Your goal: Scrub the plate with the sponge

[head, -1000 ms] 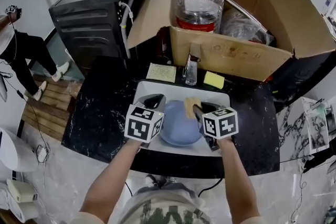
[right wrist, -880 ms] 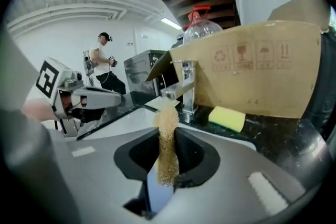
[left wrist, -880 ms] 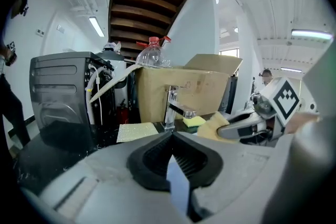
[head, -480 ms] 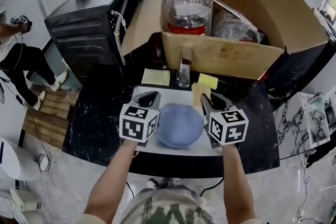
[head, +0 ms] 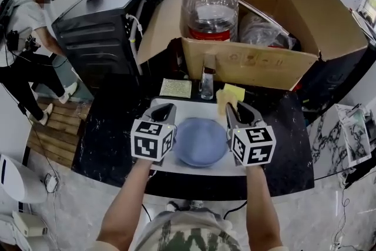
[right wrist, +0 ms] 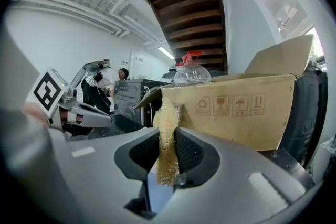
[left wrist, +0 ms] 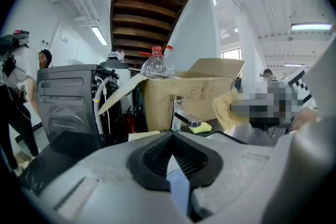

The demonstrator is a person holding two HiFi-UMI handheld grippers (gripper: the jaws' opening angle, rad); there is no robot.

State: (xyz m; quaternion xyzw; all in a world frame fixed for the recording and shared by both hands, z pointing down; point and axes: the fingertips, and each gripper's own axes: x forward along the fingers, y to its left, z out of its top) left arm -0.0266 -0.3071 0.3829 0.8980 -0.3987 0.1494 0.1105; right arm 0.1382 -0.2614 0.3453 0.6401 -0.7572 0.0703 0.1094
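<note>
A round blue plate [head: 201, 141] sits over the white sink [head: 188, 106] on the black counter. My left gripper [head: 164, 110] is at the plate's left side; in the left gripper view its jaws [left wrist: 173, 157] are shut on a thin blue edge, the plate rim [left wrist: 178, 189]. To the right of the plate, my right gripper [head: 234, 107] is shut on a tan fibrous sponge [head: 224, 99], which stands upright between its pads [right wrist: 167, 134]. The sponge is above the plate's far right edge and not touching it.
A chrome faucet [head: 207, 84] stands behind the sink, with a yellow sponge [head: 237, 91] to its right and a pale cloth pad [head: 176, 88] to its left. Behind is a cardboard box [head: 264, 62] holding a water bottle [head: 207, 6]. A person [head: 23, 38] stands far left.
Both grippers have risen. The plate has come up from the sink bottom with the left gripper. The right gripper has carried the sponge off the plate toward the faucet.
</note>
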